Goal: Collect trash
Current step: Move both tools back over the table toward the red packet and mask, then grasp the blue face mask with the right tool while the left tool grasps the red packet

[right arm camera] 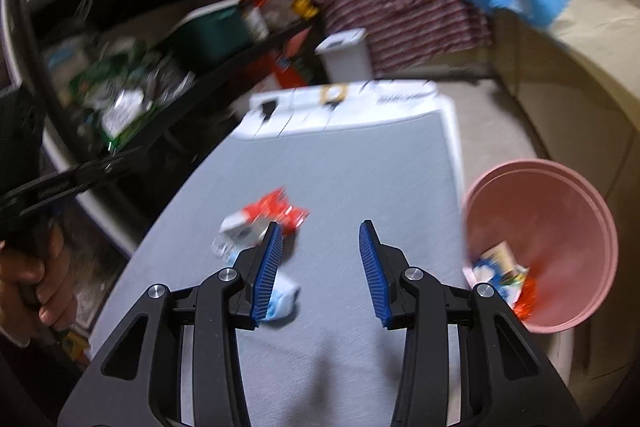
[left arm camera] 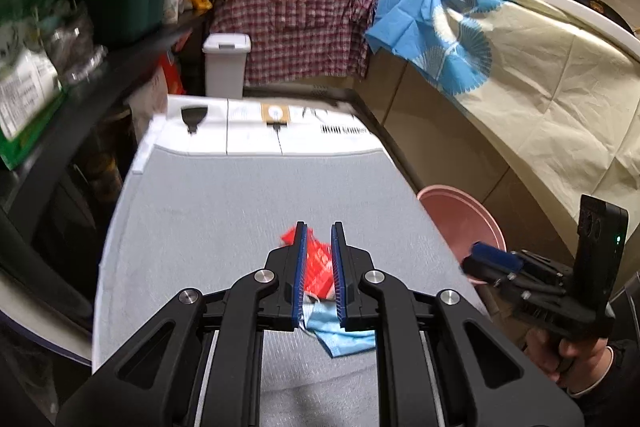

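Note:
A red wrapper (left arm camera: 318,265) lies on the grey mat (left arm camera: 240,211), with a light blue face mask (left arm camera: 340,335) beside it. My left gripper (left arm camera: 319,239) hangs over them, jaws narrowly apart around the wrapper; whether it grips is unclear. In the right wrist view the red wrapper (right arm camera: 276,211), a white packet (right arm camera: 240,231) and the blue mask (right arm camera: 284,297) lie on the mat (right arm camera: 340,167). My right gripper (right arm camera: 320,239) is open and empty above the mat. It also shows in the left wrist view (left arm camera: 490,261) at the right. A pink bin (right arm camera: 560,219) holds several pieces of trash (right arm camera: 504,275).
The pink bin (left arm camera: 460,219) stands on the floor right of the mat. A white washing machine top (left arm camera: 260,123) lies beyond the mat. A white lidded bin (left arm camera: 226,63) stands further back. Cluttered dark shelves (left arm camera: 80,47) run along the left. Cloth-draped counters (left arm camera: 520,75) curve along the right.

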`<state>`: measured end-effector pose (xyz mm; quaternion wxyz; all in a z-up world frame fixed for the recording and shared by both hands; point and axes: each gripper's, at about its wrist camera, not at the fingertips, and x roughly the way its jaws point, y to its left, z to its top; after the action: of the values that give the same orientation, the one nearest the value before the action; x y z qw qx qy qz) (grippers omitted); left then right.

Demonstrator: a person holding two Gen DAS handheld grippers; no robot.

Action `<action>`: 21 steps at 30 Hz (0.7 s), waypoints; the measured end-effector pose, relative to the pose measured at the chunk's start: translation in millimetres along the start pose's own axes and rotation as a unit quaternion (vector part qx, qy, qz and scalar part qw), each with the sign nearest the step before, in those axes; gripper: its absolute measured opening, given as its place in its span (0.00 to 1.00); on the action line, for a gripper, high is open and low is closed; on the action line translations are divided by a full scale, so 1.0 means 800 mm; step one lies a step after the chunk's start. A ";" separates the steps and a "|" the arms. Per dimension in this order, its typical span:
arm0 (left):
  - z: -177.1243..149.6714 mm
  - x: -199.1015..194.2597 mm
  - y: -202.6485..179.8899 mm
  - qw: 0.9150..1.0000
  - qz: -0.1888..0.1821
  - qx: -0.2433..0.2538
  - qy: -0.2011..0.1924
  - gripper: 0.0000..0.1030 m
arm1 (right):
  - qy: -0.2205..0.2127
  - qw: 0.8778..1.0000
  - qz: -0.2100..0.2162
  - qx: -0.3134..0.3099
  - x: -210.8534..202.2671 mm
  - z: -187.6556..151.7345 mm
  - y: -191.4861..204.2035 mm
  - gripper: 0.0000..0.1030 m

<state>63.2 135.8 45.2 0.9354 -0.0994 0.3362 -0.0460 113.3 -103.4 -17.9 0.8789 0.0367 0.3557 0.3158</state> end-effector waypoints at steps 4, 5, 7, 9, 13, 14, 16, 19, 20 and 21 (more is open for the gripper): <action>-0.013 0.015 0.005 1.000 -0.016 -0.002 0.015 0.12 | 0.025 1.000 0.010 -0.014 0.026 -0.011 0.017 0.40; -0.016 0.019 0.005 1.000 -0.019 -0.001 0.018 0.12 | 0.028 0.999 0.009 -0.015 0.030 -0.013 0.017 0.40; -0.021 0.027 0.006 0.999 -0.023 0.001 0.024 0.12 | 0.035 0.999 0.008 -0.018 0.040 -0.014 0.018 0.40; -0.024 0.034 0.006 0.999 -0.029 0.001 0.031 0.12 | 0.042 0.999 0.009 -0.020 0.046 -0.016 0.016 0.40; -0.031 0.049 0.006 0.998 -0.040 0.005 0.050 0.15 | 0.066 0.997 0.020 -0.027 0.063 -0.020 0.019 0.41; -0.033 0.054 0.005 0.997 -0.043 0.006 0.056 0.19 | 0.071 0.997 0.022 -0.031 0.066 -0.021 0.021 0.41; -0.036 0.060 0.004 0.997 -0.046 0.008 0.062 0.28 | 0.085 0.995 0.026 -0.038 0.075 -0.023 0.024 0.41; -0.039 0.072 0.000 0.996 -0.051 0.020 0.073 0.31 | 0.109 0.992 0.027 -0.051 0.090 -0.030 0.029 0.41; -0.040 0.075 -0.002 0.996 -0.052 0.023 0.075 0.31 | 0.114 0.992 0.027 -0.054 0.093 -0.032 0.030 0.41; -0.041 0.078 -0.003 0.995 -0.053 0.027 0.078 0.31 | 0.119 0.991 0.026 -0.057 0.096 -0.033 0.031 0.41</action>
<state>90.5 118.6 -17.3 0.9049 -0.0880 0.4010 -0.1122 125.1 -43.3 -76.6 0.8222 -0.0423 0.4382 0.3609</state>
